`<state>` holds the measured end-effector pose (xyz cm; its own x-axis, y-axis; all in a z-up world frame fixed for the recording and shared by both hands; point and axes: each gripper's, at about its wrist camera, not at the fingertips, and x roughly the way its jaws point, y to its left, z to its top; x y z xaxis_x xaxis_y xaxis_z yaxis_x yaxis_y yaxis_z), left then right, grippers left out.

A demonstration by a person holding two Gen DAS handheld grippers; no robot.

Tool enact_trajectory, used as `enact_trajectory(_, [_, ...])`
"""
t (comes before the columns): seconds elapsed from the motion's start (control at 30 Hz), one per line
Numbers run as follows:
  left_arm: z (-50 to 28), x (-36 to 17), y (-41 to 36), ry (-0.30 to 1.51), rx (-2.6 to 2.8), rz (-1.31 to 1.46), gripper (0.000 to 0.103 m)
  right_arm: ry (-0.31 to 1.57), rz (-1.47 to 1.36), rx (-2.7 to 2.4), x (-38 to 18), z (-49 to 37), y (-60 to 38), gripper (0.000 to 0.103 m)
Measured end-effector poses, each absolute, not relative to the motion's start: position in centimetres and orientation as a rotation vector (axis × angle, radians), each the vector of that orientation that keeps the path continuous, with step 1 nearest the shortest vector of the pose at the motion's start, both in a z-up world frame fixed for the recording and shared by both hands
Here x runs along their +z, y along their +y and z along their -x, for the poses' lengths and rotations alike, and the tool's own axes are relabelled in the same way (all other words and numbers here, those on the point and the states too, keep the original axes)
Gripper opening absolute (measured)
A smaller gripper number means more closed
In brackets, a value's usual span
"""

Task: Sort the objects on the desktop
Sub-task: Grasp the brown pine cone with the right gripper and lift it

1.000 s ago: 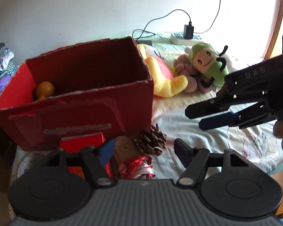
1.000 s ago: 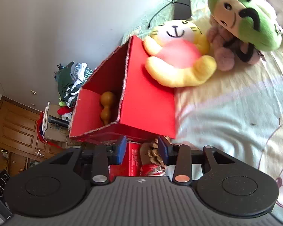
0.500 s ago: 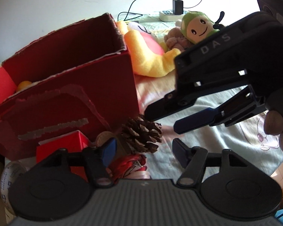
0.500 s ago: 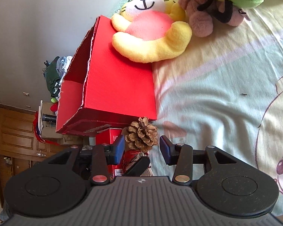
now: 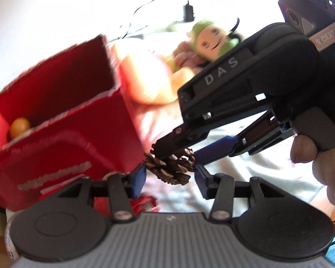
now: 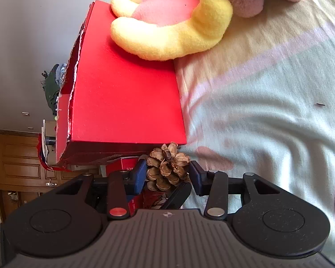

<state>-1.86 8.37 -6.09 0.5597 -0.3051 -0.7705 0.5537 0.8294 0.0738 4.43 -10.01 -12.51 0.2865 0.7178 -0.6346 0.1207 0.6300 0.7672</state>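
A brown pinecone point(image 5: 169, 169) lies on the bedsheet by the near corner of the red cardboard box point(image 5: 78, 138). It sits between the fingers of my left gripper point(image 5: 170, 178), whose jaws are closing; the pads stand at its scales without visibly squeezing. My right gripper point(image 5: 176, 153) reaches in from the right and straddles the same cone. In the right wrist view the pinecone point(image 6: 167, 174) fills the gap of the right gripper point(image 6: 167, 175), open, beside the red box point(image 6: 122, 100). An orange gourd point(image 5: 20, 127) rests inside the box.
A yellow-and-pink plush point(image 6: 167, 22) leans on the box's far side, with a green plush point(image 5: 210, 40) behind it. A small red carton point(image 6: 128, 164) and red ribbon point(image 5: 145, 203) lie under the grippers. A person's hand point(image 5: 323, 160) holds the right gripper. Pale bedsheet point(image 6: 268, 111) spreads right.
The right gripper came down and in from the right until its fingers straddle the pinecone. The left gripper moved forward to the cone and its jaws narrowed around it.
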Motion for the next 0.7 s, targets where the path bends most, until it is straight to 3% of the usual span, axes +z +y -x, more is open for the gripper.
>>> enact_trajectory(0.37, [1.6,4.0,7.3,0.608,-0.596,-0.320,0.049,1.066,-0.827,0.438,-4.6,-1.3,-16.4,0.045])
enact_trajectory(0.53, [-2.6,7.5,11.0,0.595,-0.555,-0.321,0.049,0.950,-0.672,0.504,2.2,-3.9,-14.6,0.045])
enact_trajectory(0.7, [-8.2,7.6,15.6,0.682,-0.548,-0.325,0.050,0.883,-0.493,0.562,6.5,-8.0,-8.9,0.045])
